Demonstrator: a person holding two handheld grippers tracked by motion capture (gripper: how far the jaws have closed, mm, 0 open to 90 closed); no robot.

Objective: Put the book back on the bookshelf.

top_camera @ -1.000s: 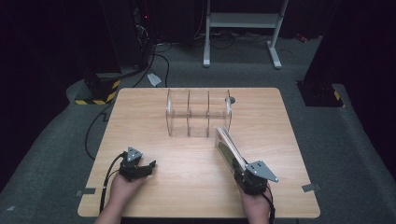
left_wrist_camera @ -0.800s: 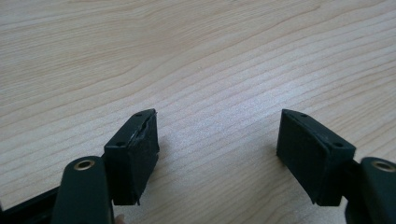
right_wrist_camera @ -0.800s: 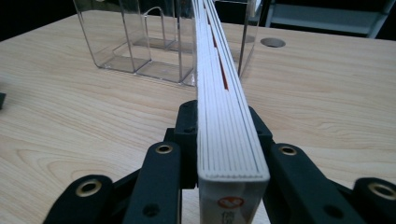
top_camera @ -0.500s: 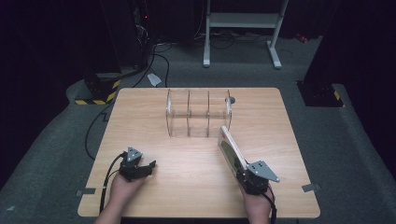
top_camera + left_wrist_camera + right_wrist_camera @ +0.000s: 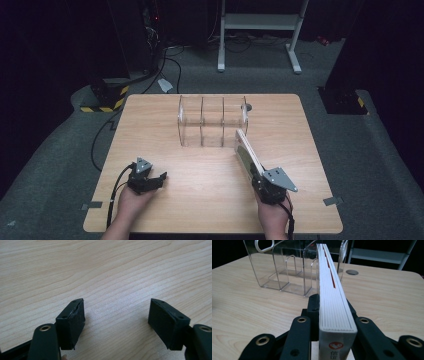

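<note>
Your right gripper (image 5: 261,176) clamps thick white book (image 5: 331,293) by spine end, jaws just closed on it, near clear acrylic divider rack (image 5: 212,121). Your left gripper (image 5: 117,325) rests wide open, empty, on light wooden table (image 5: 200,175).

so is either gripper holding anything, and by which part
The right gripper is shut on a white book, clamping its near end, with the book's far end pointing toward the clear rack. The left gripper is open over bare table.
</note>
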